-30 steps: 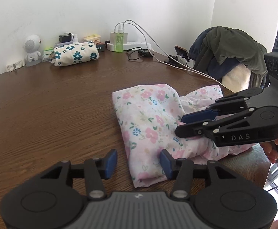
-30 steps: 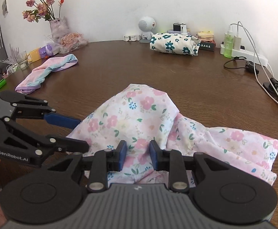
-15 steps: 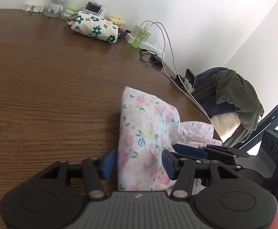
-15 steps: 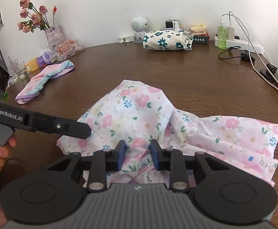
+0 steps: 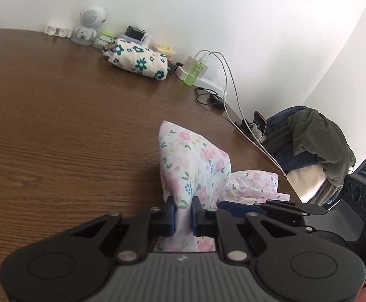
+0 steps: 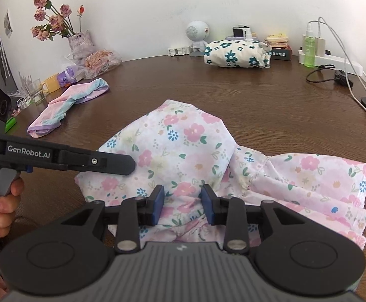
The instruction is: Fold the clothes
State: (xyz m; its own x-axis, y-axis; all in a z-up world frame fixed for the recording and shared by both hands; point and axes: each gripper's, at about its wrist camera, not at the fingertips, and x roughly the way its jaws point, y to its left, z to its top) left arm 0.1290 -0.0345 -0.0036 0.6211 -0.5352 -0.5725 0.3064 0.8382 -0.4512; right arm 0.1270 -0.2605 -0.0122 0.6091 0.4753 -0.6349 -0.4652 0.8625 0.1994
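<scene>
A pink floral garment (image 6: 183, 138) lies crumpled on the brown wooden table (image 6: 258, 105), near its front edge. In the left wrist view the garment (image 5: 193, 161) rises to a peak. My left gripper (image 5: 183, 216) is closing, and its blue pads pinch the garment's near edge. From the right wrist view the left gripper (image 6: 128, 164) reaches in from the left, with a hand on its handle. My right gripper (image 6: 182, 201) is opening; cloth lies between its pads, which stand apart from it. The right gripper's blue finger (image 5: 235, 205) shows beside the cloth in the left wrist view.
A folded cream cloth with teal flowers (image 6: 235, 54) sits at the back by the wall. A pastel striped cloth (image 6: 67, 105) lies at the left near a vase of flowers (image 6: 79, 42). A power strip with cables (image 6: 333, 60) runs along the right. A chair draped with dark clothes (image 5: 313, 138) stands past the table edge.
My left gripper rolled, moved in over the garment's edge and went from wide open to pinching it. The right gripper's pads have spread apart a little. The cloth now stands up higher.
</scene>
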